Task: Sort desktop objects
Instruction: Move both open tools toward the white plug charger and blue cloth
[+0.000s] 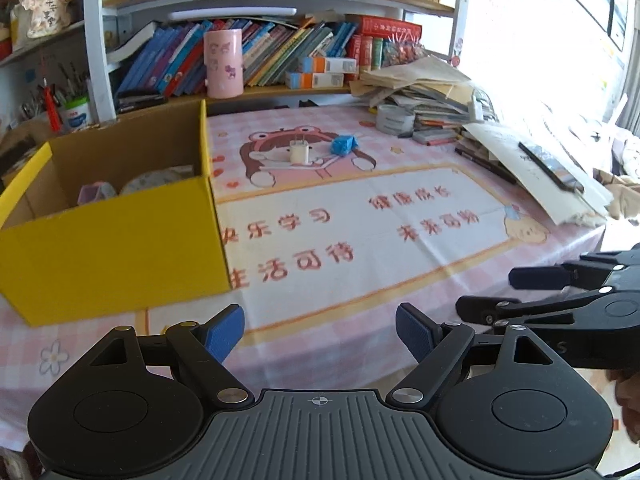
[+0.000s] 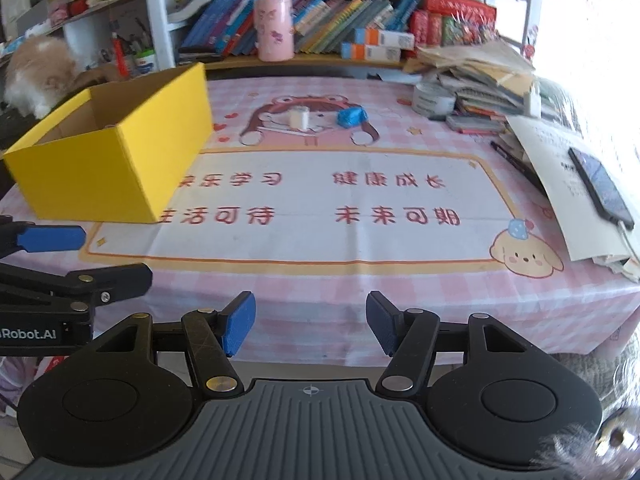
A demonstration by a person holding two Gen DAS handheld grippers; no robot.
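A white charger plug (image 1: 299,152) stands on the pink tablecloth at the far middle, with a crumpled blue object (image 1: 343,145) just right of it. Both show in the right wrist view too, the plug (image 2: 299,117) and the blue object (image 2: 351,116). An open yellow cardboard box (image 1: 116,236) sits at the left and holds a pale purple item (image 1: 91,193) and a rounded patterned thing (image 1: 160,179). My left gripper (image 1: 319,334) is open and empty over the near table edge. My right gripper (image 2: 311,329) is open and empty beside it.
A messy stack of books and papers (image 1: 420,88) fills the far right, with a tape roll (image 1: 394,119), pens (image 1: 484,165) and a phone (image 2: 600,188) on paper. A pink cylinder (image 1: 223,63) stands on the bookshelf. A fluffy cat (image 2: 38,74) sits behind the box.
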